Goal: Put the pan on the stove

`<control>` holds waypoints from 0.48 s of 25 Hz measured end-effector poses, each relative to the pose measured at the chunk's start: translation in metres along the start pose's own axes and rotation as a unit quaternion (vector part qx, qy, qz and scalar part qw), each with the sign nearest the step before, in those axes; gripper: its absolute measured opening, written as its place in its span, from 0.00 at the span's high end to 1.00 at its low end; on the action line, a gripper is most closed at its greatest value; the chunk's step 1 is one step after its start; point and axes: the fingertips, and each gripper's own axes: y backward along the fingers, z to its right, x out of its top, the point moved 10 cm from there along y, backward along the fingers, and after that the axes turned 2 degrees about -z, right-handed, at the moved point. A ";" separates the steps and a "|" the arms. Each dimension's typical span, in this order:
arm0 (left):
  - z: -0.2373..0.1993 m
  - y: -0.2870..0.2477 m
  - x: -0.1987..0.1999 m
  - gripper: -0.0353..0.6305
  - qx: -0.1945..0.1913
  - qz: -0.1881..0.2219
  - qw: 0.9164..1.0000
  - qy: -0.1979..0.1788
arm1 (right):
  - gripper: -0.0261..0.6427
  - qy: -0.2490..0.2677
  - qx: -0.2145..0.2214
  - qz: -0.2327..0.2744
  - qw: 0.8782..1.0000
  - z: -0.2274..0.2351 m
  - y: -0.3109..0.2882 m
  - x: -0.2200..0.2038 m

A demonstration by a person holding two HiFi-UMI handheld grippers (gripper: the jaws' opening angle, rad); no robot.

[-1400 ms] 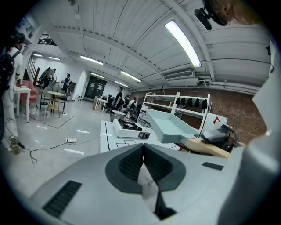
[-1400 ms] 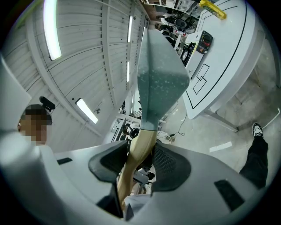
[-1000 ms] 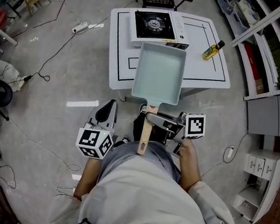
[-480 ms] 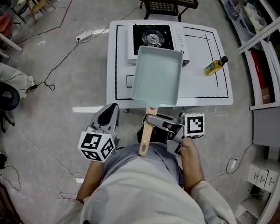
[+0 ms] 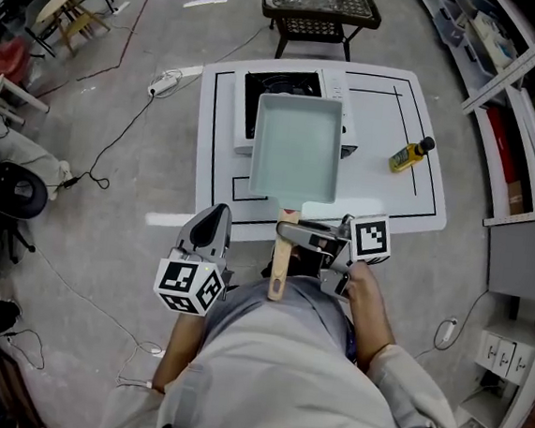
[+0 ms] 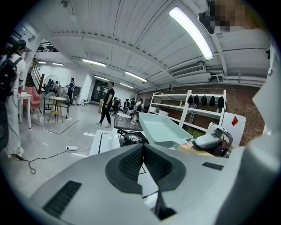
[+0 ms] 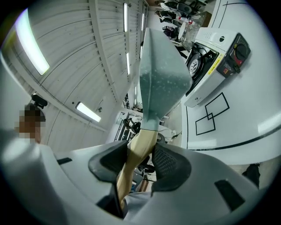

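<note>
Head view: my right gripper (image 5: 289, 229) clamps the wooden handle (image 5: 278, 268) of the rectangular pan (image 5: 295, 150), held aloft near the gas stove (image 5: 248, 112). My left gripper (image 5: 212, 227) has its jaws closed on nothing. Next, I judge, centre the pan and lower it onto the stove.

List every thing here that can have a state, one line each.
pan, empty, held clear of the table by its wooden handle
stove, on the table, pan not yet set on it
bottle, capped, on the table
left gripper, shut, empty
right gripper, shut on the wooden handle
</note>
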 end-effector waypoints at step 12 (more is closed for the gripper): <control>0.023 -0.060 0.006 0.93 0.014 0.005 1.000 0.012 | 0.69 -0.001 -0.004 -0.029 1.000 0.024 0.025 0.050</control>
